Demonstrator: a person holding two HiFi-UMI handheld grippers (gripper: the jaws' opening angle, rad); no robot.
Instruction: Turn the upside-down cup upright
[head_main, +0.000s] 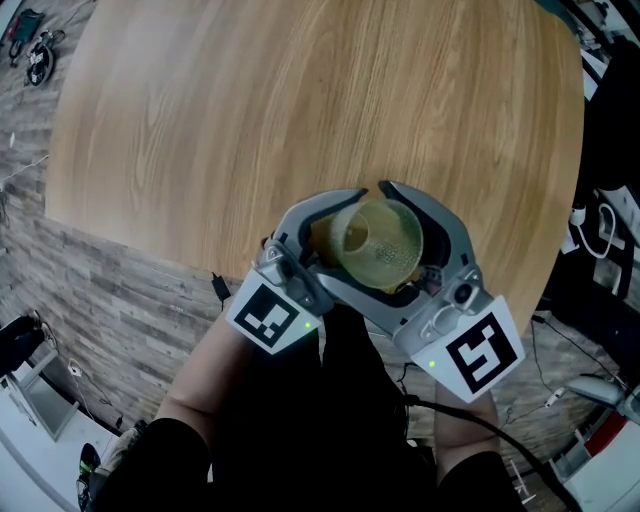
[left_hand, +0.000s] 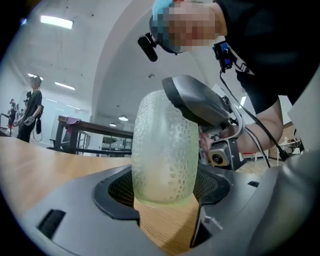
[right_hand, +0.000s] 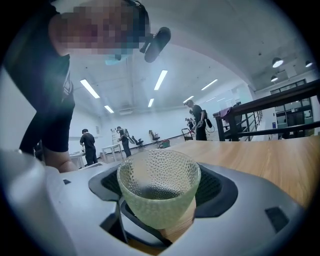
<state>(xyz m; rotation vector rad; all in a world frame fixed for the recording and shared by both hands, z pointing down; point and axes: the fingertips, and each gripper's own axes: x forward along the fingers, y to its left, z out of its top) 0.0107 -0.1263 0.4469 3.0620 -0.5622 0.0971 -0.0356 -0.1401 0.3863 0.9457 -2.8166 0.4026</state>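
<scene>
Your left claw (left_hand: 165, 186) and right claw (right_hand: 159, 189) were both on the one textured glass cup (head_main: 378, 243), each clamped wide across its sides. The left came in from the near left and the right from the near right. The cup was empty, its mouth turned up toward you, at the near edge of the wooden surface (head_main: 300, 100).

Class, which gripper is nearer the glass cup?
Neither, it is a tie. The glass cup stands between the jaws of both: the left gripper reaches in from the left, the right gripper from the right.
</scene>
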